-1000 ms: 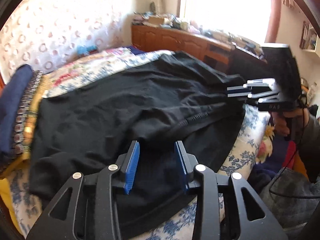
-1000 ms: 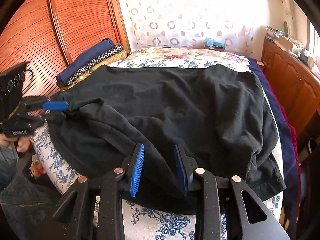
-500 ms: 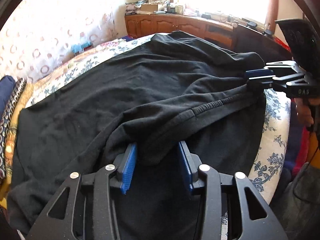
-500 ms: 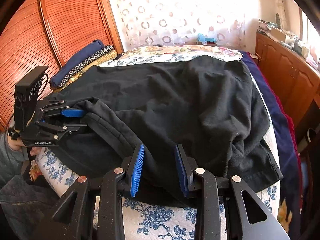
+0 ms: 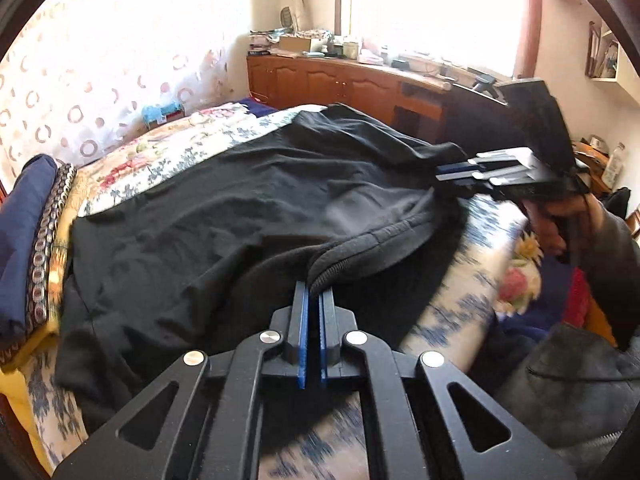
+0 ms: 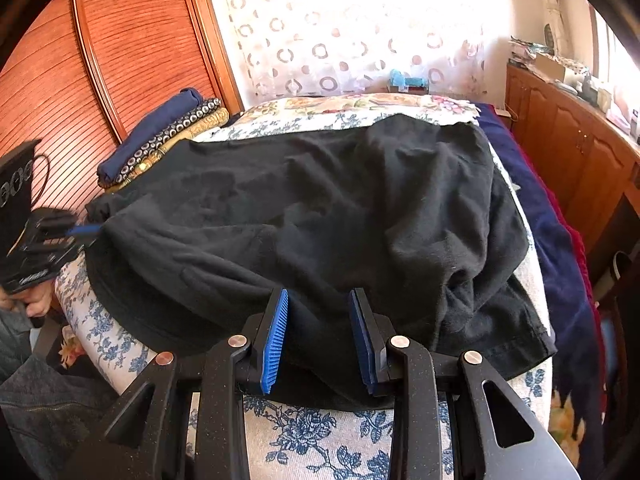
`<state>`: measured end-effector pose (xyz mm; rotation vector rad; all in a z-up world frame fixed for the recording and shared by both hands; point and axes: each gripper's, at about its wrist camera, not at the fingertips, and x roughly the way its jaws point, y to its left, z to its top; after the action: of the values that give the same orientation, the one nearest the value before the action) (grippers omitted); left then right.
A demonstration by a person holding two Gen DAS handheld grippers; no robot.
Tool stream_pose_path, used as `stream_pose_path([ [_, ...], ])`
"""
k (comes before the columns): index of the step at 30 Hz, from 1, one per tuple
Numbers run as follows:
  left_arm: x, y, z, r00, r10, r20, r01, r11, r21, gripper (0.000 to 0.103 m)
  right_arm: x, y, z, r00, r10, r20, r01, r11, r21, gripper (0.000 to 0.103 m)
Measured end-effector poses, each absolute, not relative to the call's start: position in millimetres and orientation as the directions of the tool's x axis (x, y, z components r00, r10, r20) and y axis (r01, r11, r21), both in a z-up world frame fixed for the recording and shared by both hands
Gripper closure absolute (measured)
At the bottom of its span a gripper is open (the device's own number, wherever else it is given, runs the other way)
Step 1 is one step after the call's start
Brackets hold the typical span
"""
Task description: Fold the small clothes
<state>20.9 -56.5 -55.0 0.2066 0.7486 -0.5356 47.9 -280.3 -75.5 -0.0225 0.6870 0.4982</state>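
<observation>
Left gripper [image 5: 314, 300] angled down at the bed, jaws pinched together on the ribbed hem of the black garment [image 5: 248, 216]; fold of cloth bunches up right at the fingertips. In the right wrist view it sits at the far left, blue pad buried in the garment's left edge, a hand [image 6: 36, 300] under it on the handle.

Right gripper [image 6: 320, 316] also tilted down, at the near edge of the bed. Jaws partly apart, black cloth lying between the blue pads [image 6: 276, 340]; can't tell if the pads press on it. In the left wrist view it's at the right, fingers into the garment's right corner, held by a hand [image 5: 560, 220] in a dark sleeve.

No containers. Folded stack of clothes [image 6: 160, 140] sits on the far left of the bed beside the wooden headboard [image 6: 80, 80].

Garment is spread wide over the floral bedspread [image 6: 320, 432], stretched between the two grippers, near hem lifted at both.
</observation>
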Motion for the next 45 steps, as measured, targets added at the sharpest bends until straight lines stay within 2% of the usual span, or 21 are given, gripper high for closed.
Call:
stream_pose_path([
  [7, 8, -45, -65, 0.622, -0.342, -0.704, 0.472, 0.882, -0.011, 0.096, 41, -296, -71, 0.686, 0.416, -0.597, -0.424, 0.895, 0.136, 0.070],
  [9, 7, -42, -66, 0.623, -0.351, -0.699, 0.464, 0.885, -0.030, 0.076, 39, -298, -71, 0.691, 0.409, -0.597, -0.417, 0.899, 0.133, 0.070],
  [10, 7, -41, -66, 0.627, -0.351, -0.695, 0.460, 0.887, -0.034, 0.074, 38, -300, -69, 0.695, 0.402, -0.596, -0.413, 0.902, 0.126, 0.070],
  [12, 5, -37, -64, 0.638, -0.345, -0.688, 0.446, 0.894, -0.036, 0.061, 36, -303, -66, 0.706, 0.387, -0.594, -0.403, 0.908, 0.112, 0.070],
  [16, 1, -26, -57, 0.663, -0.354, -0.660, 0.425, 0.903, -0.058, 0.052, 31, -320, -59, 0.730, 0.359, -0.581, -0.370, 0.923, 0.105, 0.070],
  [17, 1, -23, -56, 0.670, -0.347, -0.656, 0.412, 0.909, -0.060, 0.038, 29, -325, -58, 0.738, 0.349, -0.578, -0.358, 0.928, 0.102, 0.070],
  [18, 1, -18, -54, 0.684, -0.339, -0.645, 0.395, 0.916, -0.063, 0.029, 28, -329, -56, 0.744, 0.338, -0.576, -0.346, 0.933, 0.100, 0.070],
  [25, 8, 17, -55, 0.733, -0.253, -0.631, 0.277, 0.959, -0.063, 0.026, 28, -350, -64, 0.790, 0.174, -0.588, -0.226, 0.974, -0.014, 0.070],
  [32, 12, 53, -67, 0.751, -0.158, -0.641, 0.161, 0.985, -0.054, 0.026, 49, -356, -87, 0.746, 0.145, -0.650, -0.193, 0.981, -0.001, 0.070],
  [37, 13, 74, -74, 0.754, -0.119, -0.646, 0.104, 0.993, -0.061, 0.026, 61, -358, -90, 0.742, 0.147, -0.654, -0.181, 0.983, 0.016, 0.070],
  [38, 12, 77, -75, 0.756, -0.110, -0.646, 0.093, 0.994, -0.061, 0.026, 60, -358, -89, 0.743, 0.152, -0.652, -0.188, 0.982, 0.014, 0.076],
  [39, 12, 81, -76, 0.757, -0.102, -0.646, 0.080, 0.995, -0.064, 0.026, 59, -357, -89, 0.737, 0.162, -0.656, -0.202, 0.979, 0.014, 0.094],
  [41, 11, 87, -76, 0.761, -0.094, -0.641, 0.062, 0.995, -0.073, 0.026, 54, -358, -87, 0.729, 0.180, -0.660, -0.232, 0.973, 0.009, 0.095],
  [45, 4, 95, -73, 0.779, -0.070, -0.624, 0.029, 0.997, -0.075, 0.026, 34, -370, -78, 0.745, 0.118, -0.657, -0.200, 0.978, -0.052, 0.096],
])
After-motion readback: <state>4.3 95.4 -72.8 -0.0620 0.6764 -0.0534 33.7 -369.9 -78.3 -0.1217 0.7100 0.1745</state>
